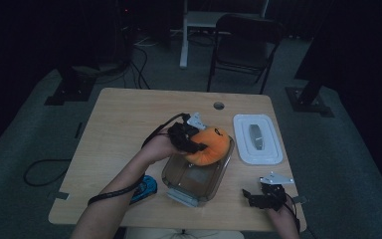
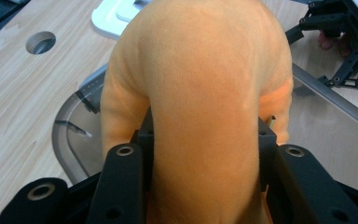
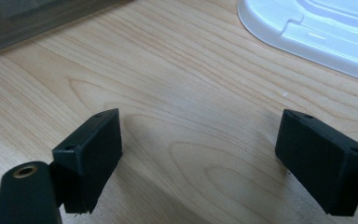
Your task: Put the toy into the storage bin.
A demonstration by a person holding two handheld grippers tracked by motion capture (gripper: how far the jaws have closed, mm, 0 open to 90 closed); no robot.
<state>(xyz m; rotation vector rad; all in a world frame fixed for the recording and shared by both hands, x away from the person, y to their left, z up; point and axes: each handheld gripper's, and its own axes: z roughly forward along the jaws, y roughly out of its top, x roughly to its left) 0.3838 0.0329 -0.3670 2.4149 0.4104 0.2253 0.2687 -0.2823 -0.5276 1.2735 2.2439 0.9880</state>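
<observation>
An orange plush toy (image 1: pixel 210 145) hangs over the far end of a clear plastic container (image 1: pixel 194 177) at the table's middle. My left gripper (image 1: pixel 191 142) is shut on the orange plush toy (image 2: pixel 200 93), whose soft body bulges up between the black jaws above the container's rim (image 2: pixel 70 140). My right gripper (image 1: pixel 258 197) rests low near the table's front right edge. In the right gripper view that gripper (image 3: pixel 200 163) stands open over bare wood, nothing between its fingers. The white lid (image 1: pixel 257 138) lies flat to the right of the container.
A blue object (image 1: pixel 145 188) lies by the left forearm near the front edge. A cable hole (image 1: pixel 219 105) sits at the table's far side. A folding chair (image 1: pixel 243 45) stands beyond the table. The white lid's edge (image 3: pixel 317 32) lies ahead of the right gripper.
</observation>
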